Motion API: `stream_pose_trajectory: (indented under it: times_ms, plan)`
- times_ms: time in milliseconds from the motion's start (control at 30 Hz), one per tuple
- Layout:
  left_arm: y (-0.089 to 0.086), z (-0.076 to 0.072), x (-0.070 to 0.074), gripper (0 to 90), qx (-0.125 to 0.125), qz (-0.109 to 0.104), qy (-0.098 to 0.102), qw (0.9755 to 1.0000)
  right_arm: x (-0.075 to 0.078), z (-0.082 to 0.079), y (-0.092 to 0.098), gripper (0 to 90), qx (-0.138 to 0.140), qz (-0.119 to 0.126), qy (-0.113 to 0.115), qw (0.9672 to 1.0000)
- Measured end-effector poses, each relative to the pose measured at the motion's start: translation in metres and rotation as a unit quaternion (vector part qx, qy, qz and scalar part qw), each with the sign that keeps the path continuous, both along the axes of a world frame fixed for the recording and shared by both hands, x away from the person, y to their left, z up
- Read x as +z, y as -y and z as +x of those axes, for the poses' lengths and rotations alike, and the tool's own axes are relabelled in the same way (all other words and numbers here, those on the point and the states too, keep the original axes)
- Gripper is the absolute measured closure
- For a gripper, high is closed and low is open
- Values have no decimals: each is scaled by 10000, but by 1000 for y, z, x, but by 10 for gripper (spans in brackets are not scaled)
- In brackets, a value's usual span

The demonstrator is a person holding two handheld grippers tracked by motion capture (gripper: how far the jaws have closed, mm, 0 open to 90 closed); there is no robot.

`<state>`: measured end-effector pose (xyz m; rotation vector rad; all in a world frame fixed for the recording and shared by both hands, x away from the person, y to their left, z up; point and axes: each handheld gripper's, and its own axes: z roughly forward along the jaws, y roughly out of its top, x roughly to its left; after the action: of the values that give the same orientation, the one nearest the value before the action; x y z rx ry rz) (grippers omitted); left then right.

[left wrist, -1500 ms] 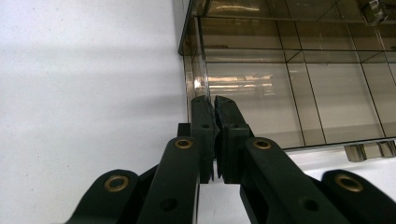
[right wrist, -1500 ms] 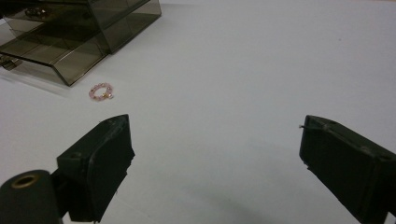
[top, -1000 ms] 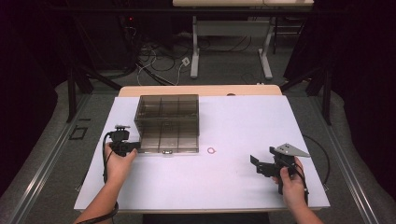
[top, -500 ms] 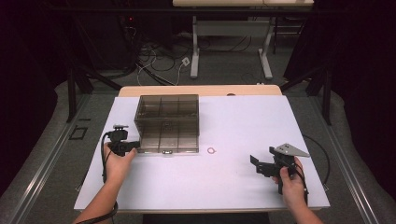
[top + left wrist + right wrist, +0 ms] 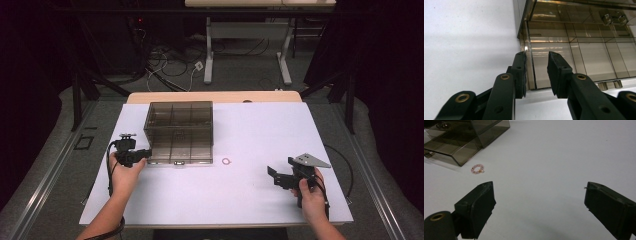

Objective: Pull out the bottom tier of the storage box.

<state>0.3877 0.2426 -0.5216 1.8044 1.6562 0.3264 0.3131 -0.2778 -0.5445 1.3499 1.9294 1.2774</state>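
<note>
High view: smoky transparent plastic compartment box [image 5: 179,131] at centre-left of white surface [image 5: 260,130]; left gripper [image 5: 141,154] jaws narrowly straddle its corner wall, grip uncertain. Right gripper [image 5: 272,175] gapes, empty. Small pink beaded ring [image 5: 226,161] lies outside, apparently unstowed.

White sheet [image 5: 260,125] covering tabletop, wood edge [image 5: 215,96] showing along far side. Bkgd: pale desk [image 5: 260,2] standing on white legs [image 5: 209,55]; cables [image 5: 170,65] lying tangled on grey floor [image 5: 240,75] w/ white plug [image 5: 199,65] among them. Black stand legs [image 5: 82,85] slanting down L & R of table. Dark curtains [image 5: 385,75] hanging both sides.
</note>
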Motion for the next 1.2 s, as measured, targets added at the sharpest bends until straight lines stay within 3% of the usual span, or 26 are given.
stream_pose_trajectory:
  times_ms: [233,533,967,1200]
  plan:
    - [-2,-2,3,623,-42,-52,156,9999,0,0,0,92,10,-66,-47,10000]
    - [-6,-4,2,499,-221,-66,642,9977,-1,0,1,92,-15,-15,-14,10000]
    - [2,-10,4,370,-393,-195,1016,9939,0,2,1,92,24,-24,2,10000]
    - [7,-12,7,351,-469,-300,1064,9928,0,2,0,92,43,-5,-8,10000]
